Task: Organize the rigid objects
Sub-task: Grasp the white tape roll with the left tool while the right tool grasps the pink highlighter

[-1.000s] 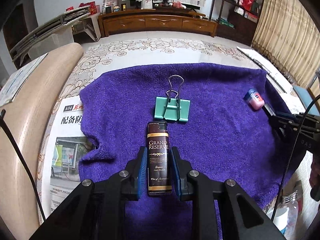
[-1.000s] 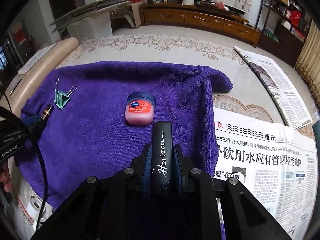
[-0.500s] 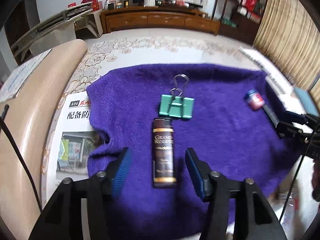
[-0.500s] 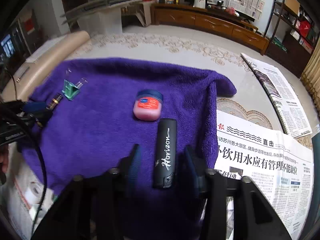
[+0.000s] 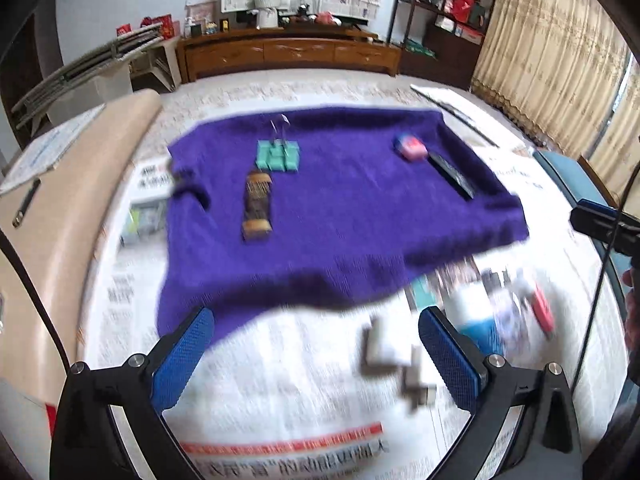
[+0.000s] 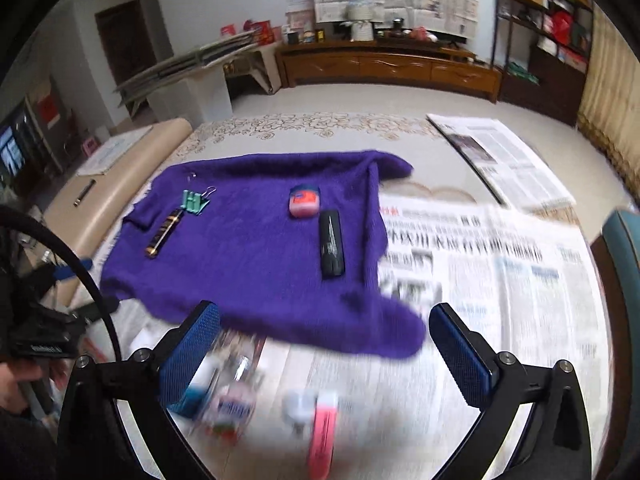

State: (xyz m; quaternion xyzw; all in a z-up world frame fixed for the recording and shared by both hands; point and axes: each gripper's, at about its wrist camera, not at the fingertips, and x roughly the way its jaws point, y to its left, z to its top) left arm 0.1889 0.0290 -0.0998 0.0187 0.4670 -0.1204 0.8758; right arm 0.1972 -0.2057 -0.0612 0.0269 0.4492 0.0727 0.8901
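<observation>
Both my tools are opening with nothing between the jaws: left tool (image 5: 316, 344), right tool (image 6: 324, 340). The lighter (image 5: 258, 206) I released lies at eleven o'clock on the purple towel (image 5: 340, 232), below the green clip (image 5: 277, 156); the black tube (image 6: 332, 244) lies at twelve, below the pink jar (image 6: 305, 202). More unsorted items wait on the newspaper (image 6: 500, 280).

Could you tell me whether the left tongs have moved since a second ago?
Yes. The left tongs pulled back off the purple towel, jaws opening and empty.

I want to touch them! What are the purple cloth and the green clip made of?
The purple cloth looks like soft, fuzzy terry fabric: it is matte and folds at the edges. The green clip seems to be painted metal, smooth, with thin shiny wire handles, though blur leaves plastic possible.
</observation>
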